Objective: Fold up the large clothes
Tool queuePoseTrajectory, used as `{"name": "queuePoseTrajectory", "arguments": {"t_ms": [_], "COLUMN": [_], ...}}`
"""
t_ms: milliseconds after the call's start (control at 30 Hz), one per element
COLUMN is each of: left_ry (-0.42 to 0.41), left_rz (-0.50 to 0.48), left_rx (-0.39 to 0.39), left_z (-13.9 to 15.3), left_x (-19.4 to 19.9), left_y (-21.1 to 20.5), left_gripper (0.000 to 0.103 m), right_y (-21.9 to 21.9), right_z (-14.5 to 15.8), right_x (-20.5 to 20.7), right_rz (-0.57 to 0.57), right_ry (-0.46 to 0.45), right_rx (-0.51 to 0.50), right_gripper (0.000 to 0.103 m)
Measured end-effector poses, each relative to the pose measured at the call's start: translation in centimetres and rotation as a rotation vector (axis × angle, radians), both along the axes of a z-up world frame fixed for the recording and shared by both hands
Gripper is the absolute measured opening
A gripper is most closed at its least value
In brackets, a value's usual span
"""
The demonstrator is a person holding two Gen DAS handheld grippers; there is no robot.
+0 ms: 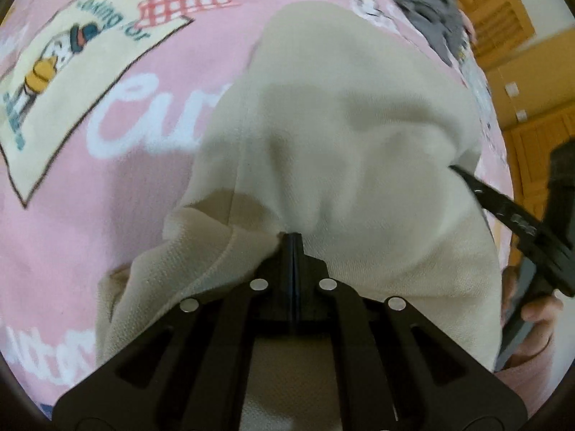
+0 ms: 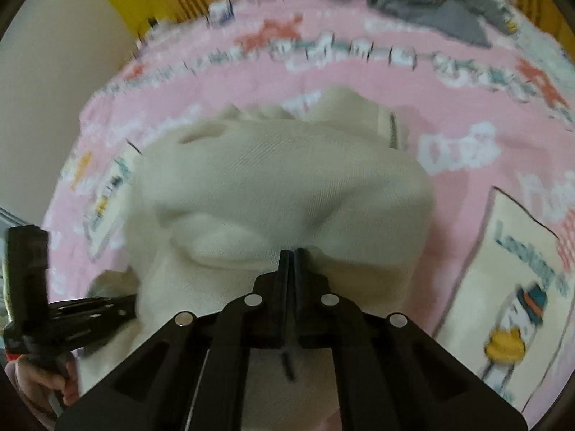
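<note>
Both the left hand-held gripper [image 1: 293, 237] and the right hand-held gripper [image 2: 293, 253] are clamped tight on the cream garment [image 1: 341, 136], which drapes ahead of them over the pink bedsheet [image 1: 107, 179], seemingly to carry a fold across.

A pink cartoon-print bedspread [image 2: 449, 115] covered the bed, beside orange wooden panelling [image 1: 503, 25] and a pale wall [image 2: 54, 82].
</note>
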State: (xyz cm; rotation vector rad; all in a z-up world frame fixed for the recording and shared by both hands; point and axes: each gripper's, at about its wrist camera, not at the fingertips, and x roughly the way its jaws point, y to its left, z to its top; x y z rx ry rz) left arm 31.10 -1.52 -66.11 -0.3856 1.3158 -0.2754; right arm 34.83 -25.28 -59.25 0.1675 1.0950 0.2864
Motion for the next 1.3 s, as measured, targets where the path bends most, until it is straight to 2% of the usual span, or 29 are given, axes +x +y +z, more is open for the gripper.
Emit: {"name": "queuePoseTrajectory", "arguments": {"t_ms": [67,133,200,233,300,333,433,467,533,567,633,700,767,800,833,900,933,1000,1100,1133,1167,1233,1300], "left_ry": [0.022,-0.008,-0.055,-0.071,-0.079,-0.076,0.000,0.020,0.059,0.072,0.074,0.014,-0.050,-0.068,-0.084,-0.095,-0.089,-0.068,0.010,0.017,0.005,-0.057,-0.016], "left_rz": [0.026,0.007,-0.056,-0.105,-0.174,-0.204,-0.209,-0.230,-0.295,-0.287,-0.276,-0.321,-0.324,-0.299,-0.257,-0.218,-0.226,-0.240,-0.220,-0.205,-0.203,-0.228,-0.160], "left_rx": [-0.036,-0.085,-0.060,-0.038,0.047,0.120,0.207,0.267,0.407,0.401,0.420,0.436,0.338,0.250,0.131,-0.044,-0.090,-0.119,-0.130,-0.155,-0.144,-0.086,-0.127], "left_z": [1.6,3.8,6.2,7.2,7.6,7.1,4.4,2.8,-0.6,-1.3,-0.8,0.7,3.2,4.4,5.8,7.6,8.1,7.7,3.9,2.3,1.3,-0.1,-0.5], "left_x": [-0.3,0.3,1.7,3.0,5.6,7.6,11.6,13.1,14.8,15.1,15.3,14.3,12.3,11.3,9.8,6.6,4.6,1.3,-0.8,-0.6,-0.1,0.5,1.5], "left_y": [0.2,-0.4,-2.3,-3.8,-6.3,-7.9,-9.5,-10.0,-10.5,-10.4,-11.0,-11.6,-10.8,-10.0,-8.8,-6.9,-6.4,-5.7,-4.4,-3.8,-3.5,-3.6,-3.2], "left_gripper": [0.002,0.002,0.002,0.002,0.002,0.002,0.002,0.002,0.003,0.003,0.003,0.002,0.002,0.002,0.002,0.002,0.002,0.002,0.002,0.002,0.003,0.004,0.004], "right_y": [0.2,1.6,2.8,3.0,2.9,3.0,3.1,4.0,5.7,6.6,7.9,7.9,7.4,7.1,6.7,5.2,4.5,2.7,0.8,0.6,0.5,0.6,0.4], "right_z": [3.4,5.2,5.5,5.1,4.6,4.2,2.3,1.2,-0.9,-1.3,-1.3,-0.9,0.0,0.6,1.0,2.5,3.1,3.8,4.5,4.2,3.8,3.0,2.4], "right_x": [-5.1,-9.7,-14.3,-16.0,-18.4,-18.8,-18.5,-18.4,-18.6,-18.9,-19.1,-19.2,-19.8,-20.1,-20.1,-19.6,-19.6,-19.8,-19.6,-19.5,-19.3,-18.9,-19.1], "right_rz": [0.017,0.092,0.153,0.152,0.131,0.131,0.120,0.134,0.161,0.160,0.153,0.151,0.174,0.176,0.177,0.152,0.121,0.060,-0.021,-0.028,-0.032,-0.042,-0.059], "right_ry": [-0.135,-0.209,-0.232,-0.233,-0.286,-0.294,-0.247,-0.245,-0.301,-0.346,-0.394,-0.416,-0.435,-0.425,-0.411,-0.363,-0.359,-0.365,-0.340,-0.322,-0.300,-0.248,-0.217], "right_rx": [0.060,0.111,0.121,0.114,0.067,0.056,0.082,0.056,-0.038,-0.079,-0.142,-0.146,-0.147,-0.134,-0.117,-0.055,-0.034,-0.010,0.036,0.044,0.047,0.036,0.056], "right_gripper": [0.008,0.013,0.034,0.038,0.040,0.040,0.040,0.039,0.040,0.040,0.040,0.040,0.040,0.042,0.045,0.065,0.066,0.066,0.066,0.066,0.066,0.066,0.066]}}
